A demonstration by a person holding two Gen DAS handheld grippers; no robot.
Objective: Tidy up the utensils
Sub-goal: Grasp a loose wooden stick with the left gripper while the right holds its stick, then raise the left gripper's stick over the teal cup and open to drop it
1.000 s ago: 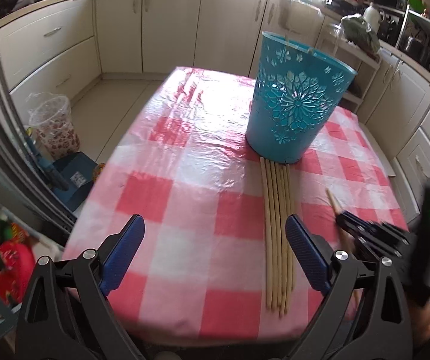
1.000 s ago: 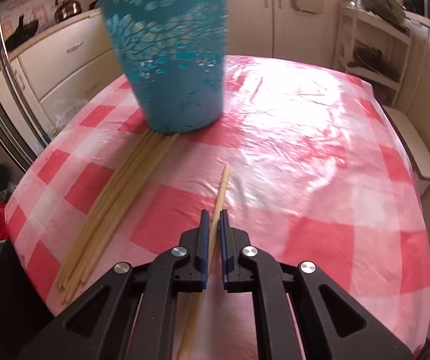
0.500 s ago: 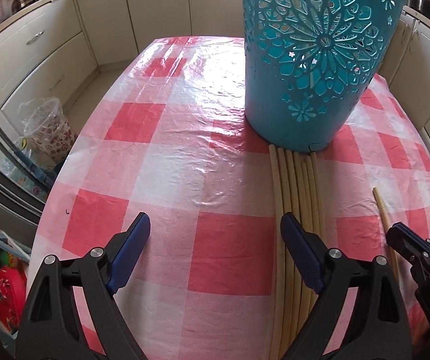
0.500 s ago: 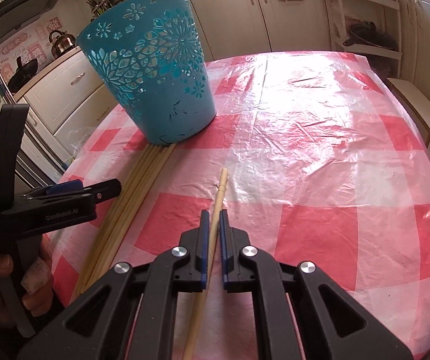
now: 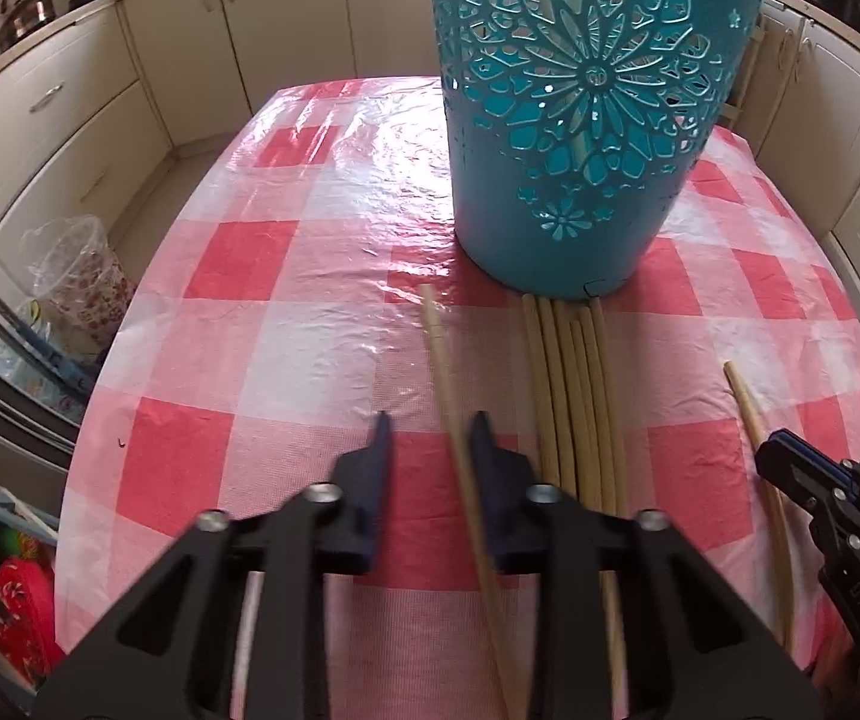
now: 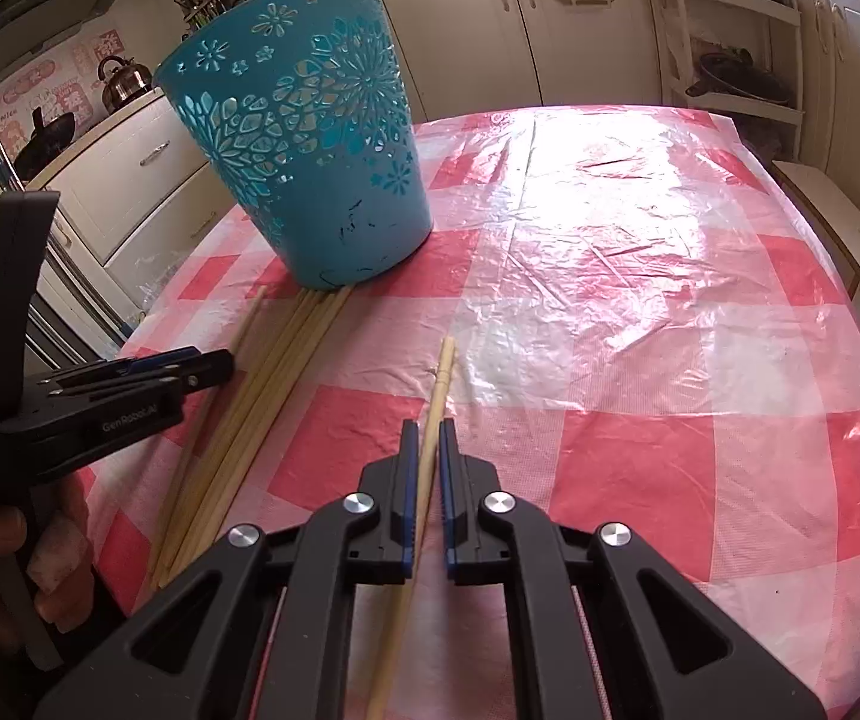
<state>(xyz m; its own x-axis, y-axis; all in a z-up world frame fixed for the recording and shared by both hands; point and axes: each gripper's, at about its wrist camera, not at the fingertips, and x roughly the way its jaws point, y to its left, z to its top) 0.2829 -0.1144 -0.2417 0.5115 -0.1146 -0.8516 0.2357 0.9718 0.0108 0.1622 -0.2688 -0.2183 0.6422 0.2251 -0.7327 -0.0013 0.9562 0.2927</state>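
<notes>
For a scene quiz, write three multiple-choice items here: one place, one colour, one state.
1. Where does the chopstick bundle lie? A) on the tablecloth, tips by the basket B) on a chair C) on the floor
2. What colour is the basket? A) yellow B) black C) teal
3. The right gripper is: A) wide open, empty B) shut on one chopstick C) holding a spoon
1 A: sticks lie flat on the cloth. 2 C: its pierced wall is teal. 3 B: its fingers pinch the stick.
</notes>
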